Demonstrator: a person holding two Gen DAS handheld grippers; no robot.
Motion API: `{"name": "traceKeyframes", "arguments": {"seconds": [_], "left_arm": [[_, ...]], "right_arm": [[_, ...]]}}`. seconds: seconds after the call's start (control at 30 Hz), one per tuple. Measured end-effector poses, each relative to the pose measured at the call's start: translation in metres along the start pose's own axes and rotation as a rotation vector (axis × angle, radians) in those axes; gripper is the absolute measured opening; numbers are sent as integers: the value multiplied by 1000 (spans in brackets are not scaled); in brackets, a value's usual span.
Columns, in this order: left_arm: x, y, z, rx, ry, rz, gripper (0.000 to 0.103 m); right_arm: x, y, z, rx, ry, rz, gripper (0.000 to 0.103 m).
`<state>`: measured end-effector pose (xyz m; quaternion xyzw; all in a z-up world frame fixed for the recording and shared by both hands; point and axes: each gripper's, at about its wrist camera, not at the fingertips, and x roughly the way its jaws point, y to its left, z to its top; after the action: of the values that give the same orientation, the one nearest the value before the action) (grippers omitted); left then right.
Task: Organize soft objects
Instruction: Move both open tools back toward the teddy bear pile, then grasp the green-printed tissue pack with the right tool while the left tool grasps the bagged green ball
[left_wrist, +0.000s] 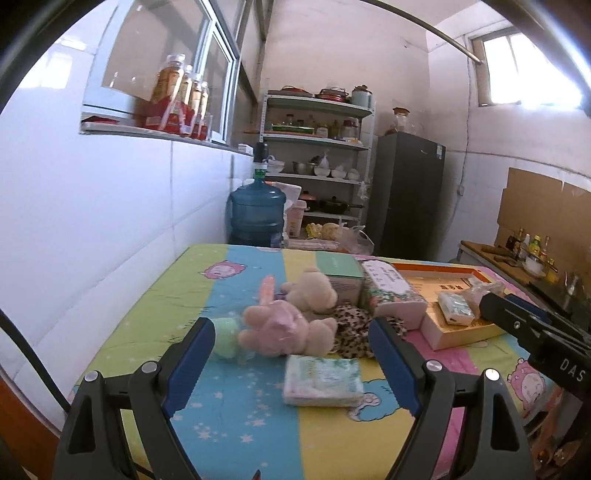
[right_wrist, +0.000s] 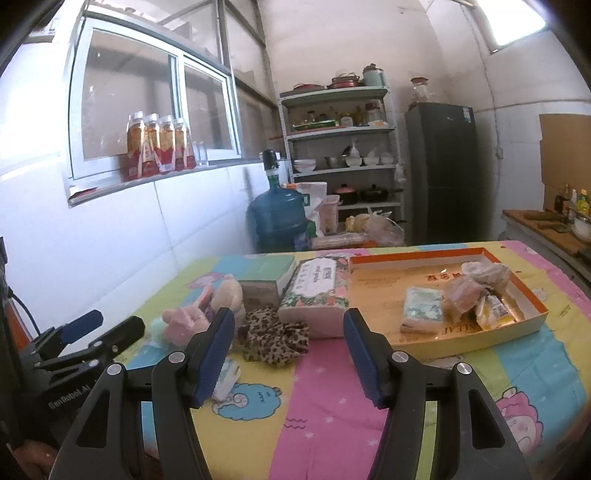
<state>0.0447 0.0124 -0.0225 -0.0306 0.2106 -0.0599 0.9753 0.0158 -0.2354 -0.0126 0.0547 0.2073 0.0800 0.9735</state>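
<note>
Kitchen storeroom, white tiled walls, metal shelving and a grey fridge at the back; work surface is a counter (right_wrist: 332, 424) under a striped cartoon-print cloth.

Items on the cloth, left cluster: pink plush rabbit in clear wrap (left_wrist: 275, 326), beige plush bear (left_wrist: 314, 290) behind it and touching, leopard-print fabric piece (right_wrist: 273, 334) just beside them, white-and-green soft tissue pack (left_wrist: 323, 380) nearest my left gripper (left_wrist: 291, 363).

Right side: shallow orange-rimmed cardboard tray (right_wrist: 524, 325), already holding a tissue pack and some bagged soft goods. A floral tissue box (right_wrist: 317, 295) stands between cluster and tray.

Left gripper fingers: spread wide, empty, framing the near tissue pack. Right gripper (right_wrist: 288, 354) fingers: also apart, empty, facing the leopard fabric and floral box.

Step, as I judge it: sorting partly done, picking the next loose item. Next move calls for lowering my left fingers over the tissue pack, closing gently, and carrying it to the tray.
</note>
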Motion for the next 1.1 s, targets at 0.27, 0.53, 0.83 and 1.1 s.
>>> {"name": "traceKeyframes", "arguments": {"seconds": [0.27, 0.53, 0.83, 1.1], "left_arm": [[0, 27, -5, -30, 3, 32, 85], [5, 50, -12, -59, 22, 70, 85], [11, 73, -19, -99, 38, 108, 85], [21, 79, -24, -116, 59, 105, 85]], "right_arm": [[26, 18, -16, -48, 93, 130, 72], [100, 44, -42, -129, 377, 389, 75], [147, 63, -41, -352, 492, 411, 78], [173, 78, -36, -465, 548, 488, 78]]}}
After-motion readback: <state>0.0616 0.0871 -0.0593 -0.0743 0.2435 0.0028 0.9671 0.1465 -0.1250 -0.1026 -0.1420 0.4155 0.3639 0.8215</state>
